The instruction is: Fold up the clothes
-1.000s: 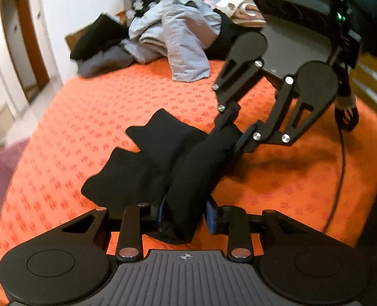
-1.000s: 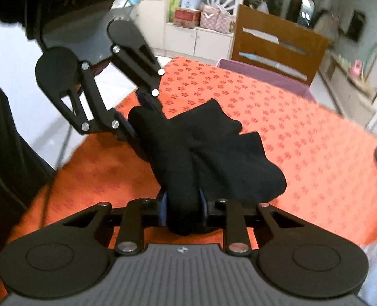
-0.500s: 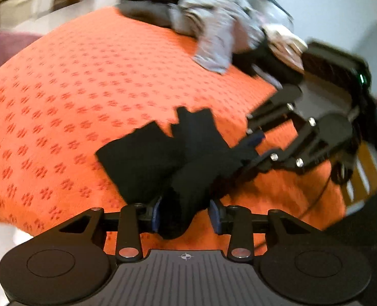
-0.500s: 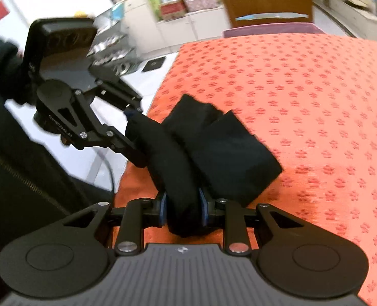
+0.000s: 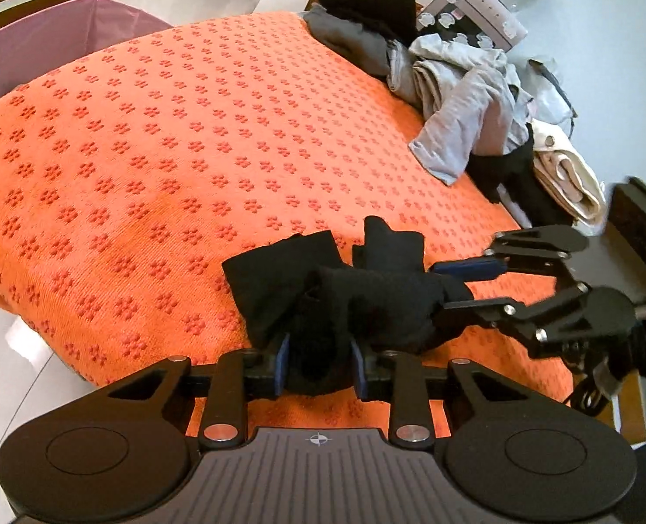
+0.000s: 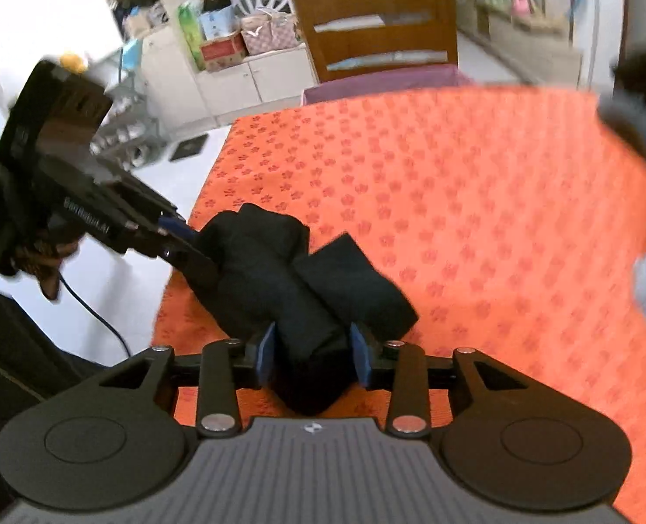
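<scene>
Both grippers, left gripper (image 5: 316,360) and right gripper (image 6: 312,356), remain clamped on the black garment (image 5: 366,301). It has swung nearer the orange tablecloth's (image 5: 170,153) edge; folding seems ongoing.

Our left gripper (image 5: 316,364) has both blue pads clamped on one end of the black garment (image 5: 366,301), low over the near edge of the orange cloth (image 5: 148,153). Our right gripper (image 6: 312,358) is pinched tight on the garment's other end, fingers squeezing a thick bunch. The two grippers face each other across the garment, close together. A hand (image 6: 47,262) grips the left gripper's handle.
</scene>
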Demonstrator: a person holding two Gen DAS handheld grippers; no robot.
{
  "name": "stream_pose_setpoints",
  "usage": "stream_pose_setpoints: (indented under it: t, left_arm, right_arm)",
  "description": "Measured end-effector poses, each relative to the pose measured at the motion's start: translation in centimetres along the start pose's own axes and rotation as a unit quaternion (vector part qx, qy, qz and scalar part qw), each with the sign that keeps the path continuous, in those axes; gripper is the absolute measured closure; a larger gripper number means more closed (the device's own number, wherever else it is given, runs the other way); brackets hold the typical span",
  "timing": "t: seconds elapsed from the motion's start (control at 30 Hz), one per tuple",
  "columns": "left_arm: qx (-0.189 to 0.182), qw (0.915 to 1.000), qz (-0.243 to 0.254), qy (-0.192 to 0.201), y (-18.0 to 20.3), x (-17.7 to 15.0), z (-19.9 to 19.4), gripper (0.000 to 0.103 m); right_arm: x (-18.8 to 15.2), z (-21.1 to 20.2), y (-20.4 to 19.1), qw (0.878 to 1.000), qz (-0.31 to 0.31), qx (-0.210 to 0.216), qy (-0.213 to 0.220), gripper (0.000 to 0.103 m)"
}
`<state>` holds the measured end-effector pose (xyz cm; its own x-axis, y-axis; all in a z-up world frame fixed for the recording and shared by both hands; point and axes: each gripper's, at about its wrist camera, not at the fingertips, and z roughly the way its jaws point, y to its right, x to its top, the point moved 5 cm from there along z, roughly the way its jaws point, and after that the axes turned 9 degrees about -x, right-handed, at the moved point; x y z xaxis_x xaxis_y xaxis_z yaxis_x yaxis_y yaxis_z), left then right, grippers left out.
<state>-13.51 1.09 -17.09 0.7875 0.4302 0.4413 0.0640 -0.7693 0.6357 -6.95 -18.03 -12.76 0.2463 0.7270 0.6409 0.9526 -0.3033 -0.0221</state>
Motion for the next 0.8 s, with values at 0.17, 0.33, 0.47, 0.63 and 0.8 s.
stream_pose_setpoints:
  t: [0.17,0.33,0.47,0.63,0.8]
  left_arm:
    - [0.008,0.9999,0.008,-0.003,0.1,0.1,0.0,0.072]
    - [0.016,0.9994,0.031,-0.002,0.5,-0.2,0.0,0.072]
    - [0.025,0.997,0.073,-0.001,1.1,-0.7,-0.4,0.072]
    - [0.032,0.9904,0.127,0.045,2.2,-0.6,-2.4,0.059]
    - [0.007,0.9834,0.178,0.033,2.9,0.4,-2.1,0.048]
  right_arm:
    - [0.6,-0.6,-2.6,0.995,-0.093,-0.039,0.019,0.062]
    - [1.4,0.8,-1.2,0.998,-0.059,-0.007,0.012,0.06]
    - [1.4,1.7,0.1,0.998,-0.025,0.05,-0.006,0.059]
    - [0.6,2.5,1.1,0.995,-0.004,0.097,-0.023,0.061]
    - [0.1,2.1,-0.1,0.994,-0.035,0.102,-0.017,0.069]
